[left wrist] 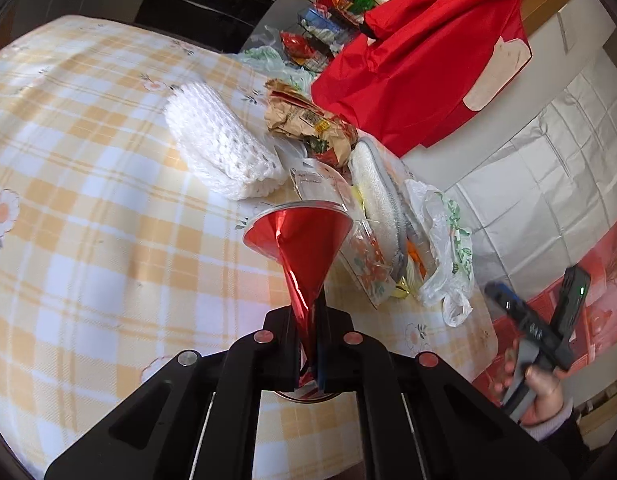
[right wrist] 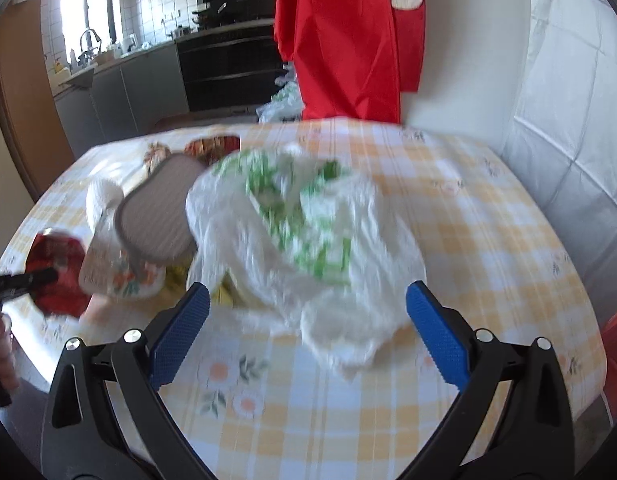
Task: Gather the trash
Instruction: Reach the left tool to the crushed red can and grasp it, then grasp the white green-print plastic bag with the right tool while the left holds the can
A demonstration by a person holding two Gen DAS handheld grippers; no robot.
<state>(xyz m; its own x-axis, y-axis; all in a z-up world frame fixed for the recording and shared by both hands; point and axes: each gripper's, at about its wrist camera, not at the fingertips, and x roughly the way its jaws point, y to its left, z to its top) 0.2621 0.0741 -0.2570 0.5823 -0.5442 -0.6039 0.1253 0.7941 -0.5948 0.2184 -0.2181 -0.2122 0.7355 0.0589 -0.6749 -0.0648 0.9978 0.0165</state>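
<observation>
Left tool [left wrist: 308,340] is clamped on the pinched tail of a red foil wrapper [left wrist: 298,240], which fans out into a cone ahead of the jaws, just above the bench [left wrist: 88,240] near its right edge. Foil reads as featherweight, crinkly and slick. The grip at the twisted neck looks right, since the flared end would likely just collapse or slide.

Right tool [right wrist: 308,320] is spread wide with nothing between the blue pads [right wrist: 180,332], hovering over the bench and aimed at a white plastic bag with green print [right wrist: 292,224]. The bag looks limp and very light, with no stiff edge. My pick is a bunched fold or the handle loop, not a flat sheet. It lies at the near right side of the bench, against the rest of the pile.

Further back in the left view: a clear floral-print pack [left wrist: 368,264], a grey-rimmed pad [left wrist: 382,196], a crumpled brown paper wrapper [left wrist: 308,124] and a white knitted cloth [left wrist: 224,144]. A red cloth [left wrist: 428,60] hangs beyond the far edge.

View differences:
- Left view shows the foil grip itself, plus the hand [left wrist: 536,384] carrying the right tool off the bench's right edge.
- Right view shows the open pads and the bag's full spread, but is motion-blurred. The foil appears only as a red blob at the left edge.
</observation>
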